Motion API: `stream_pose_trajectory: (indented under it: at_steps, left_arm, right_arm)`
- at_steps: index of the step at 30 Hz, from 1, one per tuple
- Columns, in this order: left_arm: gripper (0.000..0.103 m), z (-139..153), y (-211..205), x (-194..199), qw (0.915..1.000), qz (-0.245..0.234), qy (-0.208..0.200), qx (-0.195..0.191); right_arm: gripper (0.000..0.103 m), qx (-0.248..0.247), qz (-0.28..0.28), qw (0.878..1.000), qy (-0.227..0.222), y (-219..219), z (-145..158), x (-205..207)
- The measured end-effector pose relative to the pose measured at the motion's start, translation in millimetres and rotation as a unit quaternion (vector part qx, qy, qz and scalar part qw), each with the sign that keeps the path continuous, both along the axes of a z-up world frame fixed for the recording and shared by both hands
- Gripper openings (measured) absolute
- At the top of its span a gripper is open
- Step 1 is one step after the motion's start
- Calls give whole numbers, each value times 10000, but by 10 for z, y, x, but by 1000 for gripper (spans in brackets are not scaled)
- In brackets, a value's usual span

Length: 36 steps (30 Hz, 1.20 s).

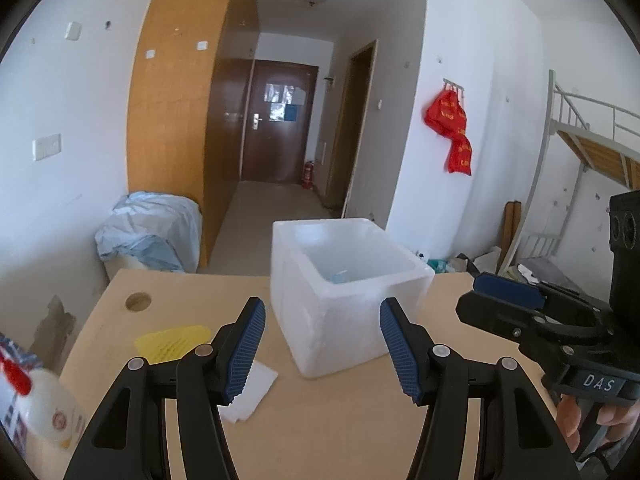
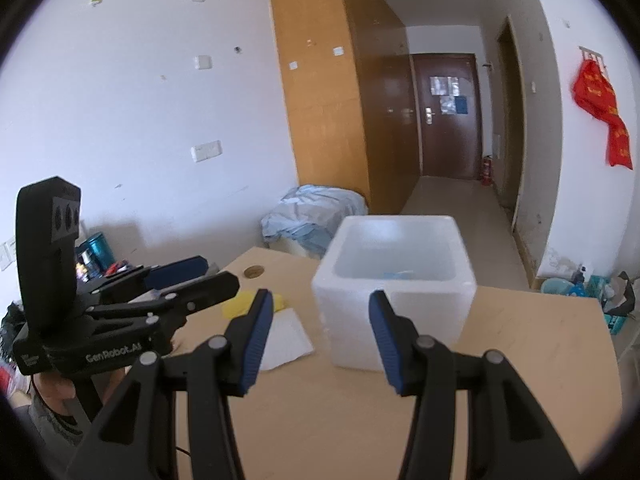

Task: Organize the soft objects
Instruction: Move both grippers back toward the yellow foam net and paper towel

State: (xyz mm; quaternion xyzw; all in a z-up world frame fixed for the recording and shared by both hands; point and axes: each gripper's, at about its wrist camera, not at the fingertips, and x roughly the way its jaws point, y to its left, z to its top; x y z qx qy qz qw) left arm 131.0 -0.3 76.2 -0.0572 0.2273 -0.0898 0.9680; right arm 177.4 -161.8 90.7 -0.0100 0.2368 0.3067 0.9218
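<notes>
A white foam box stands on the wooden table, with something pale blue lying inside it. A yellow soft piece and a white cloth lie on the table left of the box. My left gripper hangs open in front of the box, nothing between its blue pads. My right gripper is open too, empty, short of the box. Each gripper shows in the other's view, the left and the right.
A white bottle with a red cap stands at the table's left edge. A round cable hole is in the table top. Beyond the table lie a blue-covered bundle, a hallway and a metal bunk ladder.
</notes>
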Motion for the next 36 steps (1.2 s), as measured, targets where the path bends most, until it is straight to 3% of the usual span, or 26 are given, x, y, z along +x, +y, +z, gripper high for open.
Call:
stream_pose_trajectory:
  at_steps: [11, 17, 36]
  left_arm:
    - [61, -112, 487, -511, 9978, 614, 239, 6]
    - [61, -254, 627, -521, 9950, 917, 384, 114]
    - [61, -568, 757, -380, 9918, 1061, 703, 113]
  right_arm:
    - [54, -192, 403, 9989, 154, 349, -128, -181]
    - [54, -326, 621, 9971, 298, 589, -317, -161]
    - [54, -460, 878, 9934, 581, 852, -544, -64]
